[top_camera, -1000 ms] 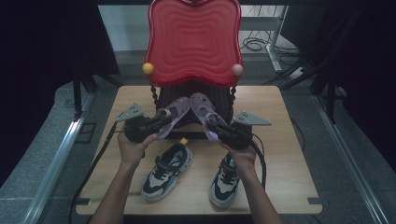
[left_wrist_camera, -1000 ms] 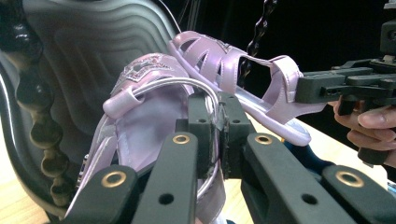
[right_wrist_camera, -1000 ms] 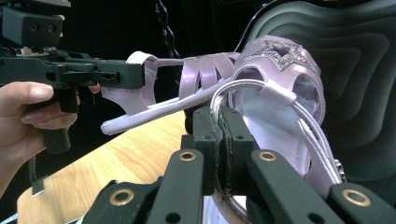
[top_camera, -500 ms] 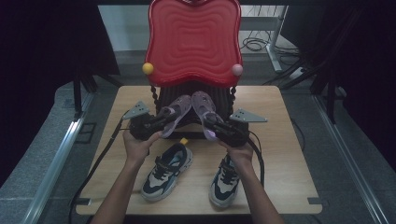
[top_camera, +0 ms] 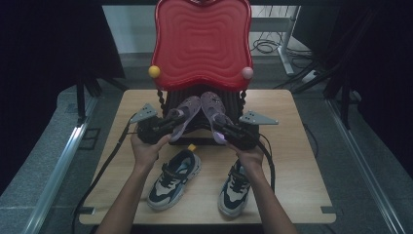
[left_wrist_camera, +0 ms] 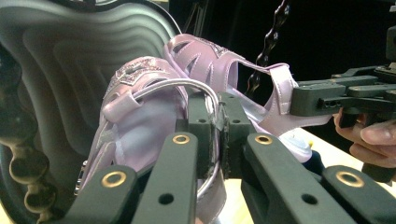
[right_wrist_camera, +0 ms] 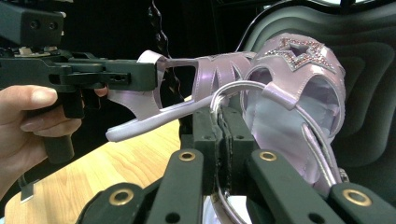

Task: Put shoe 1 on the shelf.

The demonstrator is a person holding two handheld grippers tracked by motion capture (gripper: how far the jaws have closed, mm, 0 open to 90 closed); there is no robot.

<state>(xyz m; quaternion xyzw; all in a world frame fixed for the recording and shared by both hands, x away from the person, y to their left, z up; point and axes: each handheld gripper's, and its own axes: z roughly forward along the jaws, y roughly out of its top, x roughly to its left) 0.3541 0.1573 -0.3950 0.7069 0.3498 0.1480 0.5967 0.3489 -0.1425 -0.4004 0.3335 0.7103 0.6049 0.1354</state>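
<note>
Two lilac strap sandals are held side by side in front of a red wavy-backed stand. My left gripper is shut on the left sandal; in the left gripper view my gripper pinches the thin heel strap of this sandal. My right gripper is shut on the right sandal; in the right gripper view my gripper clamps the strap of that star-trimmed sandal. Each gripper view also shows the other sandal with the other gripper on its heel.
Two dark and cream sneakers lie on the wooden table near the front edge, under the person's forearms. A yellow ball and a pink ball sit at the stand's sides. Cables trail off the left table edge.
</note>
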